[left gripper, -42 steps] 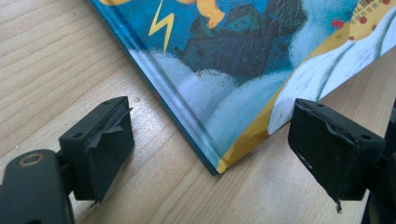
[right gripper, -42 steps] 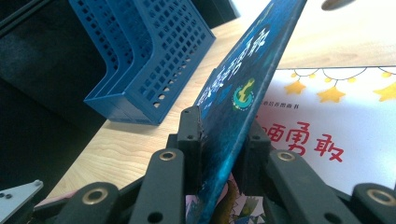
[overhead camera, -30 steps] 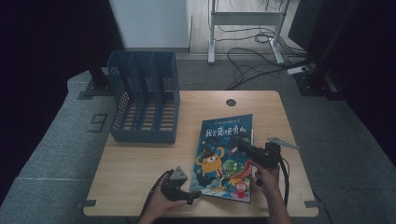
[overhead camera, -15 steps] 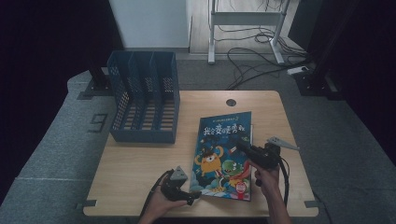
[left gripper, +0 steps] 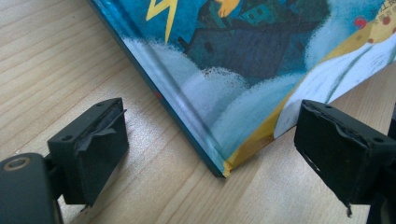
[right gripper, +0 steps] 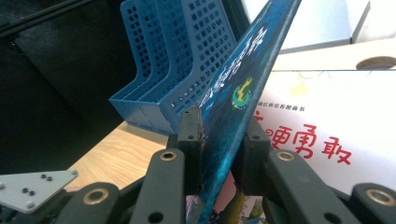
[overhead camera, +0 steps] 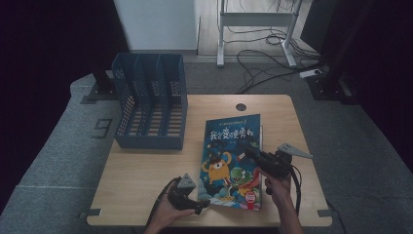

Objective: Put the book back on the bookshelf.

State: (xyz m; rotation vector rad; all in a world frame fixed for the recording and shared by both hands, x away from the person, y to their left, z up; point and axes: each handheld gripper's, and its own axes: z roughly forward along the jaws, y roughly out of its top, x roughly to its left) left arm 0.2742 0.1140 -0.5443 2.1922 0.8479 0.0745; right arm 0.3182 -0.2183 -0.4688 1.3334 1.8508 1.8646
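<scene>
Currently, your stock at this moment reads as follows:

- Blue picture book with a cartoon monster cover and a glossy hard binding [overhead camera: 230, 156]: it lies on the desk, right of centre, its long side running away from you. Its front cover is lifted at the right edge and stands tilted in the right gripper view, with a white title page bearing red characters [right gripper: 327, 135] under it.
- Right gripper [overhead camera: 249, 155]: your fingers [right gripper: 190, 135] are clenched on the raised front cover, one pad on each face of it, at the book's right side.
- Left gripper [overhead camera: 207, 202]: it rests low at the book's near left corner. Your fingers [left gripper: 91, 144] stand released, wide apart, with the corner of the book [left gripper: 224, 170] between them and neither pad touching it.
- Light wooden desk with a round cable hole near its far edge [overhead camera: 141, 170]: it carries everything listed.
- Blue plastic file rack with three perforated compartments [overhead camera: 151, 105]: it stands upright at the desk's far left, well apart from the book.
</scene>
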